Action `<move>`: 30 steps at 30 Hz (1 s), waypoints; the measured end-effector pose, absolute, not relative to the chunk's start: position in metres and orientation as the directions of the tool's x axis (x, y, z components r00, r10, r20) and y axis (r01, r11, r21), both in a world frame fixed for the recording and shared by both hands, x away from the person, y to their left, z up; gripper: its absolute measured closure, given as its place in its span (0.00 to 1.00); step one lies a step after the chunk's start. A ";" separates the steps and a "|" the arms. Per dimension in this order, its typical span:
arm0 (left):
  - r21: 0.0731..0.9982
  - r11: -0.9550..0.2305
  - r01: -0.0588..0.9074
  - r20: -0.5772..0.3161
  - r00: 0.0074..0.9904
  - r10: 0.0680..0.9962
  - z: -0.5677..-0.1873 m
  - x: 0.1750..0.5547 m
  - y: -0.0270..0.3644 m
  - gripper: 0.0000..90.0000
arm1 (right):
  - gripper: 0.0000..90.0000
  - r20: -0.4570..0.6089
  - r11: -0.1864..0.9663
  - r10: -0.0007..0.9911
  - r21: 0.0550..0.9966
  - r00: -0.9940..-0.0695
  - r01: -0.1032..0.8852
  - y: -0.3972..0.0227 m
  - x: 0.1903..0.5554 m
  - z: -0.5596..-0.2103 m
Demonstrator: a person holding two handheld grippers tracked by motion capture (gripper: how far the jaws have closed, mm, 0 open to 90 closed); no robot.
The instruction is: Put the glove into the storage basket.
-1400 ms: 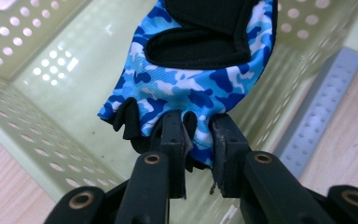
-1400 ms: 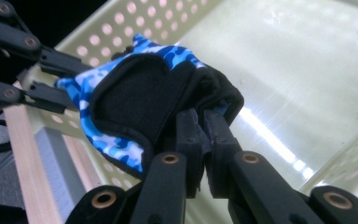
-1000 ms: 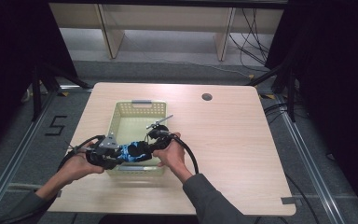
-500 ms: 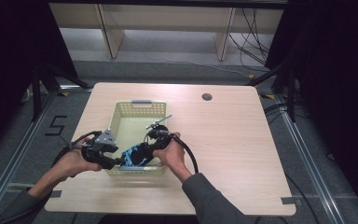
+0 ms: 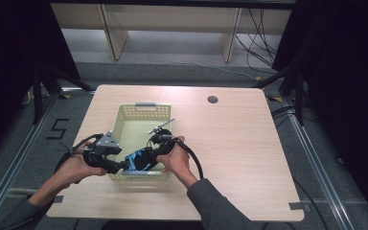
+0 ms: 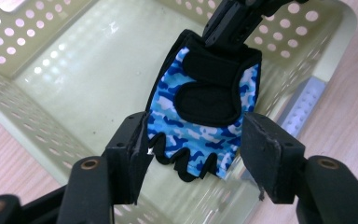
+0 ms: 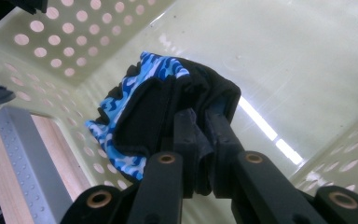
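Over the basket [image 5: 124,120], the left tool [image 5: 120,165] has let go and spread; right tool [image 7: 200,140] stays clamped on the glove [image 6: 200,112].

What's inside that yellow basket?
A blue camouflage glove, held above the basket floor by the right hand-held gripper. The bare floor shows around it; beneath the glove is hidden.

A pale basket [image 5: 141,111] sits on the counter [image 5: 239,153]. Both hand-held grippers, left [image 5: 120,165] and right [image 5: 149,154], meet at a blue glove [image 5: 138,161] over its near wall.
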State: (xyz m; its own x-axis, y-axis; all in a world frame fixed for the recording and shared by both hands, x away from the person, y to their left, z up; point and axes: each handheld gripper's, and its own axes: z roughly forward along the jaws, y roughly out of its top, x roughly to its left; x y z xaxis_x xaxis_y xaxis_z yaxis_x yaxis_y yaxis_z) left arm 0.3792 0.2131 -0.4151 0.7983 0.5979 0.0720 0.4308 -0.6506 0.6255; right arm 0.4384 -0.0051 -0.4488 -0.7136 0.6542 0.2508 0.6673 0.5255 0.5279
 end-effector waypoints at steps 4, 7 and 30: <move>0.646 -0.627 0.437 0.067 0.785 0.616 -0.414 0.378 0.211 0.42 | 0.83 0.221 0.532 0.647 0.554 -0.729 0.640 -0.005 0.440 -0.446; 0.671 -0.584 0.457 0.044 0.762 0.646 -0.411 0.375 0.210 0.39 | 0.74 0.198 0.530 0.658 0.563 -0.727 0.634 -0.004 0.439 -0.440; 0.740 -0.530 0.414 0.006 0.784 0.621 -0.405 0.348 0.194 0.30 | 0.62 0.230 0.445 0.606 0.696 -0.762 0.564 -0.034 0.423 -0.410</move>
